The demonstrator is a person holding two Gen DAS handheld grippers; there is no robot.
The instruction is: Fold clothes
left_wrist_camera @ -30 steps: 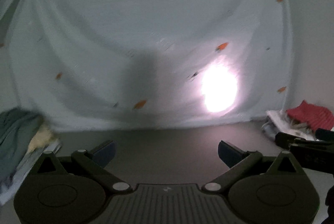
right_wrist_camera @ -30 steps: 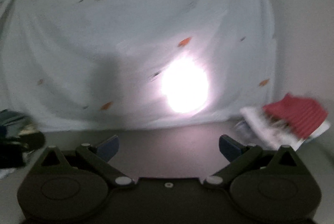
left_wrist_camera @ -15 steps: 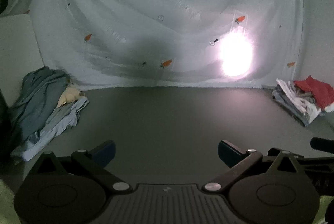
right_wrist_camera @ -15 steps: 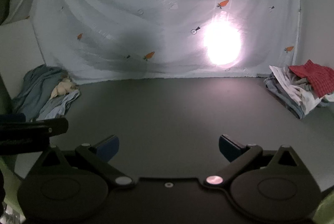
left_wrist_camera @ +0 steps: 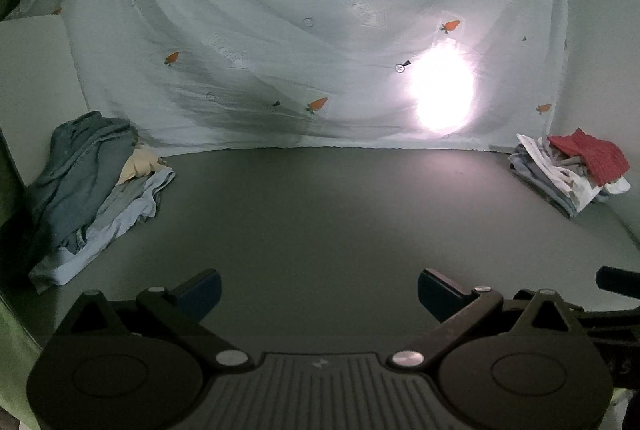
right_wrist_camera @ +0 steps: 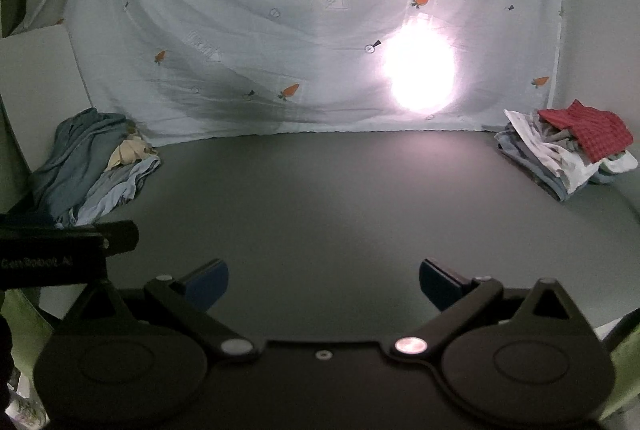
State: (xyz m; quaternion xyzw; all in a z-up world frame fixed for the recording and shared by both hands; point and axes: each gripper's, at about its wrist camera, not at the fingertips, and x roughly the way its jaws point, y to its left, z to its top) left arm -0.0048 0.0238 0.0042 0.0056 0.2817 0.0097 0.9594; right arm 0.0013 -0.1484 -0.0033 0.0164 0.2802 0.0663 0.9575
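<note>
Grey tabletop [left_wrist_camera: 320, 213] now fills your view where a second ago the carrot-print sheet [left_wrist_camera: 280, 9] did; you've pulled both grippers back. Your left gripper [left_wrist_camera: 319, 290] and right gripper [right_wrist_camera: 323, 282] sit spread wide, holding nothing. Rumpled blue-grey clothes [left_wrist_camera: 88, 181] lie far left, a stacked pile topped by what looks like red checked cloth [right_wrist_camera: 568, 145] far right, well apart. A glare spot [right_wrist_camera: 420, 73] burns through the sheet.

We see a makeshift recording corner: a carrot-print sheet [left_wrist_camera: 280, 9] hung as backdrop, a lamp glow [left_wrist_camera: 442, 97] behind it, 2 clothes piles [left_wrist_camera: 92, 185] on a dark counter [left_wrist_camera: 320, 209].
</note>
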